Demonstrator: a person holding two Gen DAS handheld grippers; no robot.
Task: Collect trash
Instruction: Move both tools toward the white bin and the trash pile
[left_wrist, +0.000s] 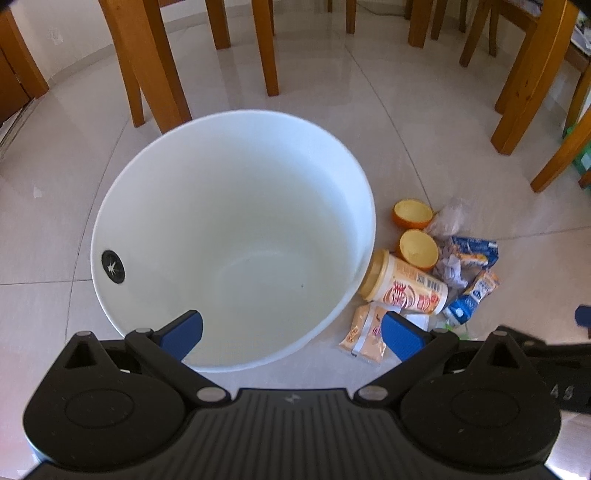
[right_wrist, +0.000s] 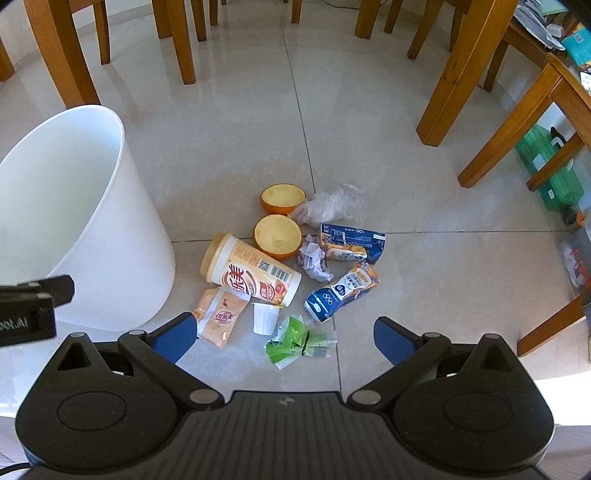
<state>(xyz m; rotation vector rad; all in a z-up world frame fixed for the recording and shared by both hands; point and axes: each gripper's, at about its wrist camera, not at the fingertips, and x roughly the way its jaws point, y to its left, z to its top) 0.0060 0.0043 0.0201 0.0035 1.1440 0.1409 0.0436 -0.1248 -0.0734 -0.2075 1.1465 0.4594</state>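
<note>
A white bin (left_wrist: 229, 236) stands on the tiled floor, its inside bare; it also shows as the white bin (right_wrist: 74, 221) at the left of the right wrist view. Right of it lies a trash pile: a yellow-lidded milk tea cup (right_wrist: 251, 271), two orange peel halves (right_wrist: 277, 235), a crumpled paper (right_wrist: 314, 260), two blue cartons (right_wrist: 341, 290), a clear bag (right_wrist: 332, 205), an orange sachet (right_wrist: 219, 315), a small white cup (right_wrist: 265, 317) and a green wrapper (right_wrist: 295, 341). My left gripper (left_wrist: 291, 336) hangs open over the bin's near rim. My right gripper (right_wrist: 282, 336) is open above the green wrapper, holding nothing.
Wooden chair and table legs (right_wrist: 458, 74) ring the far side and the right. A green case (right_wrist: 550, 173) sits under the furniture at the right. Bare tiles (right_wrist: 424, 295) lie right of the pile.
</note>
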